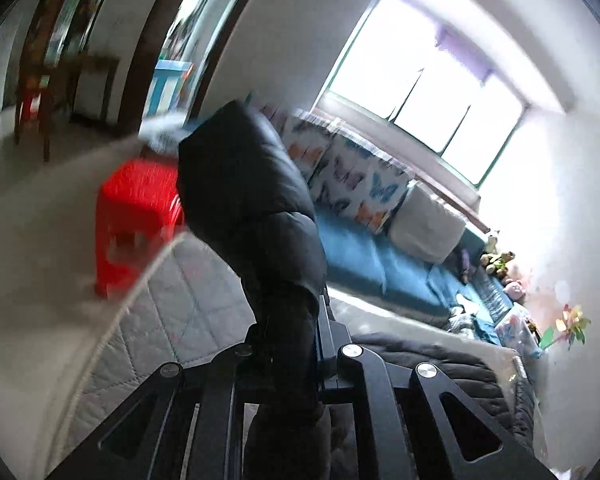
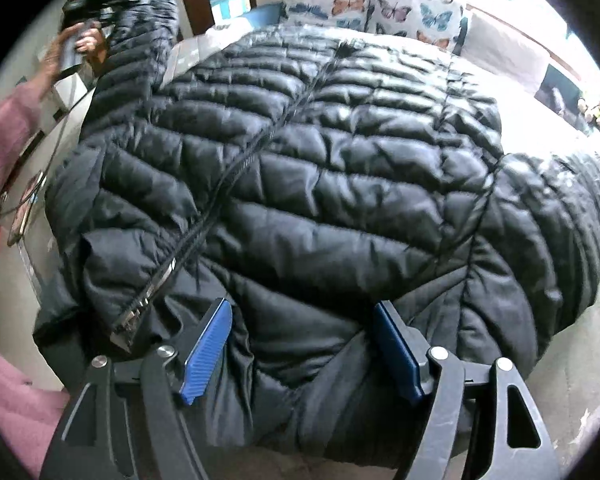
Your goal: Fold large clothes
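Pinching puffy quilted black jacket (image 2: 300, 168) sleeve (image 1: 252, 200), left gripper (image 1: 296, 344).

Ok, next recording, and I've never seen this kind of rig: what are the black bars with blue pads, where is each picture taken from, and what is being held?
No robot here: a person carries a two-finger gripper in each hand, with a fisheye camera looking forward along its fingers. The left wrist picture shows the left gripper shut on a sleeve of a black puffer jacket, lifted above the quilted surface. The right wrist picture shows the right gripper, its blue pads apart, at the jacket's near edge; whether they press on it I cannot tell. The jacket lies spread, zip up. At upper left there, the person's hand holds the left gripper with the raised sleeve.
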The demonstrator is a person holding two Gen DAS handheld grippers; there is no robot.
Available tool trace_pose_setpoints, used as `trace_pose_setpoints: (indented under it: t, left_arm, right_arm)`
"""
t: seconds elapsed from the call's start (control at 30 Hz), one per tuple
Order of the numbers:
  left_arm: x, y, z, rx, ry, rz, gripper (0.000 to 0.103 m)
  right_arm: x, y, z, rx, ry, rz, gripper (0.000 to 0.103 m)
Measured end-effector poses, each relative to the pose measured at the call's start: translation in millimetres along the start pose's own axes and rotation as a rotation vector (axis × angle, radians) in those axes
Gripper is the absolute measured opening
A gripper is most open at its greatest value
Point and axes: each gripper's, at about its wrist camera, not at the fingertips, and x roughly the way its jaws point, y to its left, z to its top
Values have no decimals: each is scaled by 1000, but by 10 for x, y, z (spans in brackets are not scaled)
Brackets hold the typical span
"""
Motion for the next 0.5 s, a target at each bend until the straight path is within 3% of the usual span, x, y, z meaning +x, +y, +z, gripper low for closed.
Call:
trace_pose_setpoints:
  t: [0.23, 0.4, 0.5]
  left_arm:
    - [-1157, -1193, -284, 206, -114, -49, 12]
    - [-1588, -2122, -1010, 364, -109, -90, 12]
    - [-1702, -2626, -1539, 431, -77, -155, 12]
  right_arm:
    - [-384, -158, -95, 36, -119, -22, 80]
    - [-661, -342, -265, 83, -217, -34, 80]
    - [-729, -472, -350, 116, -255, -37, 80]
